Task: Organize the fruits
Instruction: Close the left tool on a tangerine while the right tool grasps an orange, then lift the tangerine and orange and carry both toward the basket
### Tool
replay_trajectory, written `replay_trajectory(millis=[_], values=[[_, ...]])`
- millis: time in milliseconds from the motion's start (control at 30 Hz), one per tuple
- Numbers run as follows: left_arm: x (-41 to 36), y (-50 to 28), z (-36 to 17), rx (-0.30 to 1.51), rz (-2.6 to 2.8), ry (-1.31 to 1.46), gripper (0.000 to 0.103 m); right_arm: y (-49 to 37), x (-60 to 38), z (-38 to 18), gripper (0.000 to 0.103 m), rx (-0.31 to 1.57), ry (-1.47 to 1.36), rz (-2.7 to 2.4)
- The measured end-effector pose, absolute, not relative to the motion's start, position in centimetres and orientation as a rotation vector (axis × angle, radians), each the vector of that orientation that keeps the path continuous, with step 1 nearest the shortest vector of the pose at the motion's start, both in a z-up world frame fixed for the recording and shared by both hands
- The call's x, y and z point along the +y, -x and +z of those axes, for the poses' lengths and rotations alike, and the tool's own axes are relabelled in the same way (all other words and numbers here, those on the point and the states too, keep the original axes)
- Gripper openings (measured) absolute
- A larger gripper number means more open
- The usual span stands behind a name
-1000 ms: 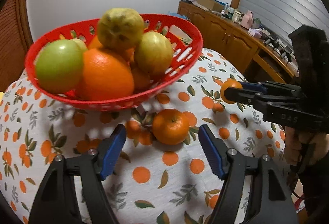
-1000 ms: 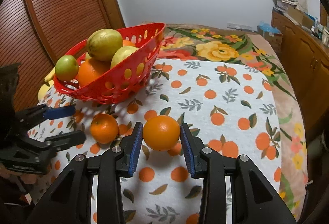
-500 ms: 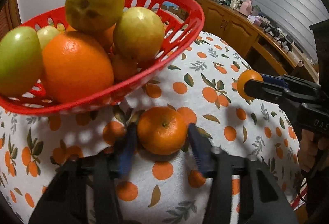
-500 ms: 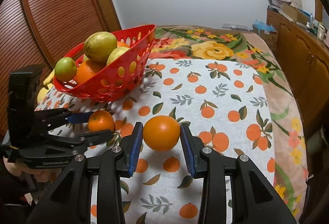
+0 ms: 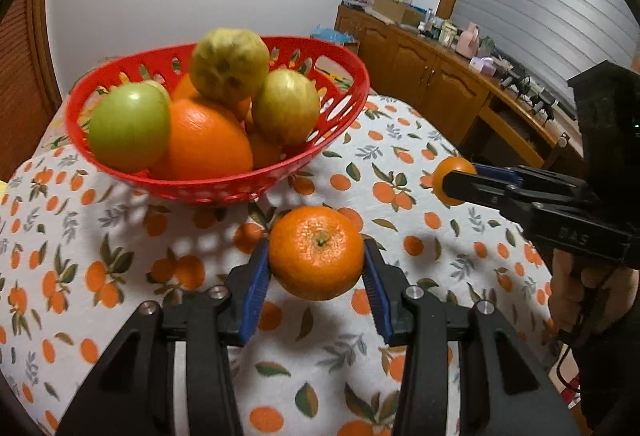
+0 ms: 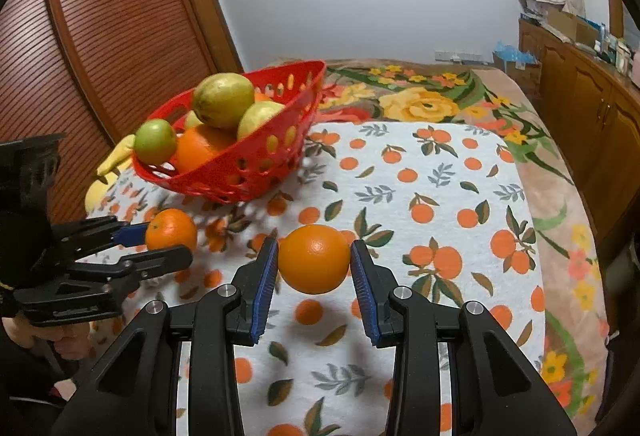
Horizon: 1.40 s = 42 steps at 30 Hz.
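Observation:
My left gripper is shut on a mandarin and holds it just above the cloth, in front of the red basket. The mandarin also shows in the right wrist view. My right gripper is shut on an orange, lifted over the cloth; that orange shows in the left wrist view too. The basket holds a large orange, a green fruit and two yellow-green fruits.
The table carries an orange-print cloth over a floral cover. Bananas lie behind the basket at the left. A wooden sideboard with clutter runs along the right wall. A slatted wooden door stands to the left.
My left gripper moved in around the mandarin, closed on it and lifted it off the cloth. My right gripper has kept hold of the orange and stayed nearly still.

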<state>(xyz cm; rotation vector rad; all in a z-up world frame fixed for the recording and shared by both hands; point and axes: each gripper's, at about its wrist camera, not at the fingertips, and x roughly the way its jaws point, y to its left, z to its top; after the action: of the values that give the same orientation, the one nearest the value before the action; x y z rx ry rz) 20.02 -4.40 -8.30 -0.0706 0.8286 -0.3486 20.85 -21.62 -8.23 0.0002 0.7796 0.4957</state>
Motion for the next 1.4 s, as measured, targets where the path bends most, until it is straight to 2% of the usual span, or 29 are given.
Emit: replay_trajectory(millis=[600,1400], values=[[-1.2,-17.4,-4.3,0.723,-0.315,0.099,0.043,-19.7,-17.1,-4.4,0.036,0.693,0.053,0.570],[2.9,-18.6,-2.1,0.671,-0.251,0.115,0.044,-24.4,-11.6,-4.8,0.037,0.718,0.094,0.632]])
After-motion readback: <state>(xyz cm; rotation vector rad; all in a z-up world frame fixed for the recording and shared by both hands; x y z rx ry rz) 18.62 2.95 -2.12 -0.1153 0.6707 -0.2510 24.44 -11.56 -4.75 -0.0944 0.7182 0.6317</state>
